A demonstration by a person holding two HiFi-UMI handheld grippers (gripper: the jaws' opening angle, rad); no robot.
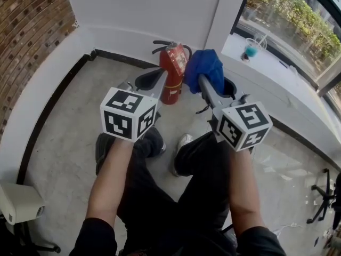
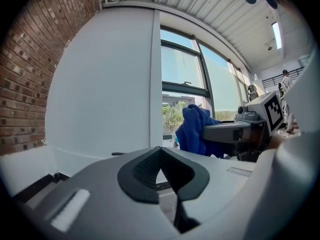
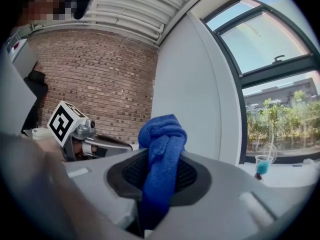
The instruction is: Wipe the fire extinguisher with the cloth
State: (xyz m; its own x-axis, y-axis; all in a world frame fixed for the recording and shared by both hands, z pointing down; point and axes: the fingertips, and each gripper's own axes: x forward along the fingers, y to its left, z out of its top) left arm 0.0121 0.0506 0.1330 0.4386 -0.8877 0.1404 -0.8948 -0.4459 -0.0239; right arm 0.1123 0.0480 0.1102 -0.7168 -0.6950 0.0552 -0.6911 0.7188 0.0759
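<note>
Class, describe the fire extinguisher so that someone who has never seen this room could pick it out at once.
Start at the white back wall between the brick wall and the window. At its foot, on the grey floor, stands the fire extinguisher. It is the only red cylinder, black handle on top, unlike the blue cloth seen to its right.

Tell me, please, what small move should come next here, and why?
Probably lower the right gripper toward the fire extinguisher until the blue cloth meets its red body. The cloth is already clamped in its jaws, but appears held above the extinguisher, which stands on the floor by the wall. The left gripper is shut and empty.
</note>
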